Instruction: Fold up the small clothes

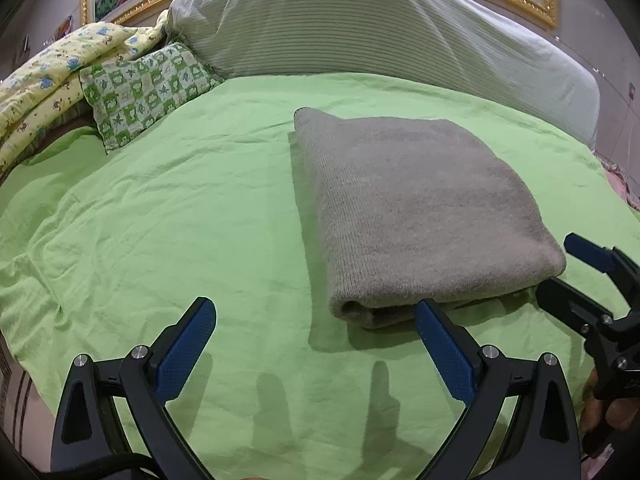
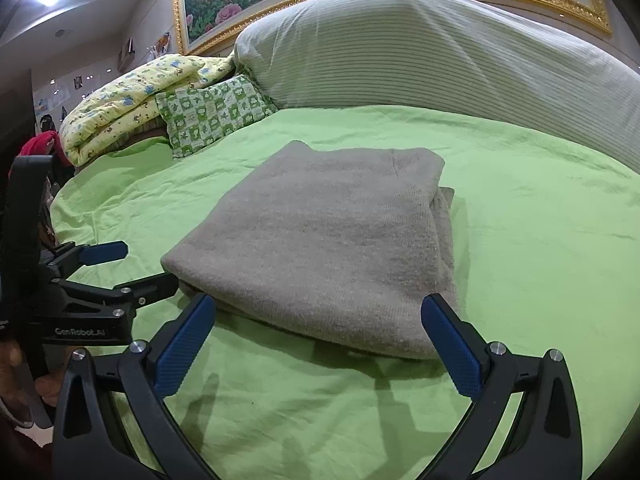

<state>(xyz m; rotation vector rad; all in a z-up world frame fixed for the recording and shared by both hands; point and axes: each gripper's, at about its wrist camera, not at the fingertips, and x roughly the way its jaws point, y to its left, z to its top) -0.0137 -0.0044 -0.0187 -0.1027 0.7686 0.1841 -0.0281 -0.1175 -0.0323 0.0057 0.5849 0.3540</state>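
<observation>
A grey knitted garment lies folded into a thick rectangle on the green bed sheet; it also shows in the right wrist view. My left gripper is open and empty, just in front of the garment's near left corner. My right gripper is open and empty, its fingertips at the garment's near edge. The right gripper also shows at the right of the left wrist view, and the left gripper at the left of the right wrist view.
A large striped grey pillow lies along the headboard. A green checked pillow and a yellow printed quilt are at the back left. The green sheet spreads on both sides of the garment.
</observation>
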